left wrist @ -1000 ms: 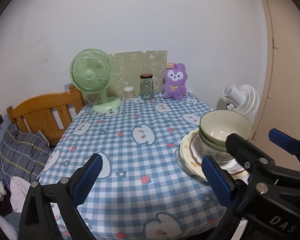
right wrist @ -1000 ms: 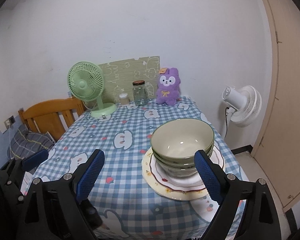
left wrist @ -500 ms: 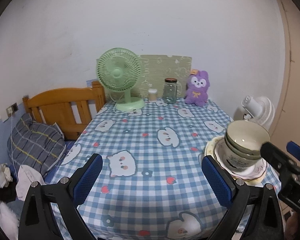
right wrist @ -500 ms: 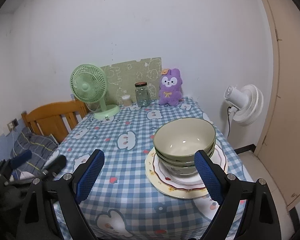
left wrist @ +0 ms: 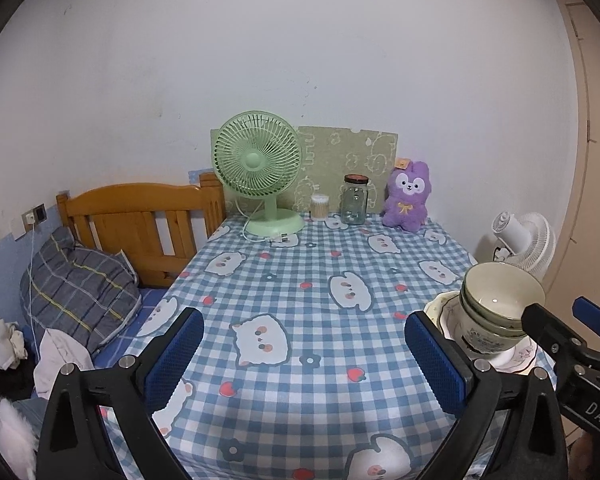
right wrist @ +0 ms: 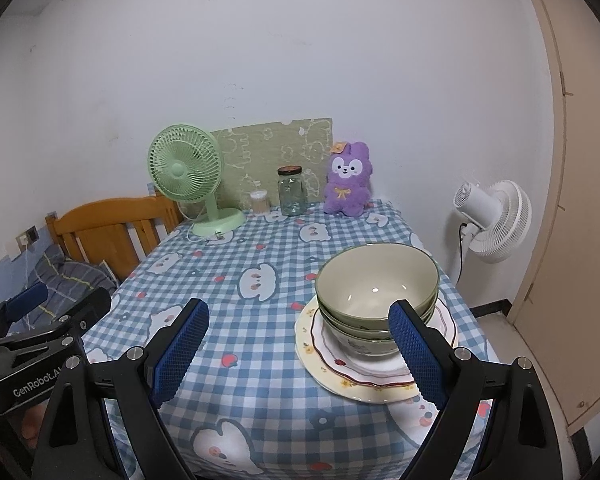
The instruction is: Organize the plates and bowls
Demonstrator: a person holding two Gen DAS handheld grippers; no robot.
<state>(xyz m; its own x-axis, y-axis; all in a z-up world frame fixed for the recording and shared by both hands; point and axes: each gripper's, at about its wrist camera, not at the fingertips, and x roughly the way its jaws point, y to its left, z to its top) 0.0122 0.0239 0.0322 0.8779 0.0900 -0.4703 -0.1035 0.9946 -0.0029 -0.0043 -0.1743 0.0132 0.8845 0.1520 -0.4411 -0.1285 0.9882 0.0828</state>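
Observation:
A stack of green bowls (right wrist: 376,292) sits on stacked floral plates (right wrist: 340,376) near the front right corner of the checked table (right wrist: 260,360). My right gripper (right wrist: 298,340) hovers open just short of the stack. Its right finger overlaps the bowls in the picture, and nothing is between the pads. My left gripper (left wrist: 304,356) is open and empty over the table's front left part. In the left wrist view the bowls (left wrist: 496,304) and plates (left wrist: 440,312) are far right, with the right gripper (left wrist: 564,316) beside them. The left gripper (right wrist: 60,302) shows at the right wrist view's left edge.
Along the back wall stand a green fan (left wrist: 260,168), a small swab pot (left wrist: 320,206), a glass jar (left wrist: 355,200), a purple plush (left wrist: 408,196) and a green board (left wrist: 348,160). A wooden headboard (left wrist: 140,220) and pillow (left wrist: 76,284) lie left. A white fan (right wrist: 492,216) stands right.
My left gripper has drawn back and to the left, so the bowl stack now sits farther right and smaller in its view. The right gripper has stayed put.

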